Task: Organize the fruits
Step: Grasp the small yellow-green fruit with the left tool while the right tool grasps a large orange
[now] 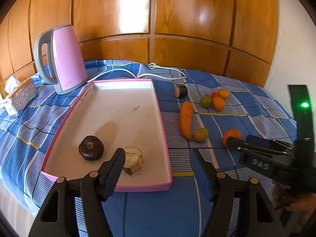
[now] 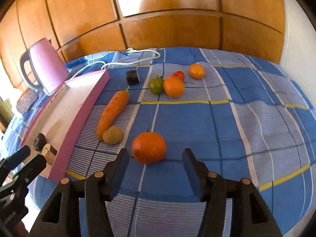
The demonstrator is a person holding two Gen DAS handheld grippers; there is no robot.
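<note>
- Left wrist view: the left gripper (image 1: 160,154) hangs over the near end of the pink-rimmed tray (image 1: 161,118), its jaws spread wide and gripping nothing.
- Inside the tray, near its front edge, lie a dark round eggplant piece (image 1: 91,147) and a pale cut eggplant slice (image 1: 132,159), close together but apart; the left finger (image 1: 114,165) overlaps the slice in the picture.
- To the right of the tray, on the blue checked cloth (image 1: 246,90), rest a carrot (image 1: 186,119) with a small greenish fruit (image 1: 201,134) just beside its near end.
- Farther back sit an eggplant stub (image 1: 180,91) and a cluster of a green tomato (image 1: 205,101), a red tomato (image 1: 213,95) and two small oranges (image 1: 218,103).
- The right gripper (image 1: 235,141) enters from the right, its tips at a large orange (image 1: 232,134).
- A pink kettle (image 1: 65,59) stands behind the tray, its white cord (image 1: 164,76) trailing over the cloth.
- Right wrist view: the right gripper (image 2: 156,157) is released, jaws spread, with the large orange (image 2: 149,147) just ahead of the fingertips, on the cloth and not clasped.
- The carrot (image 2: 113,113) and greenish fruit (image 2: 112,135) lie left of it, beside the tray wall (image 2: 79,122).
</note>
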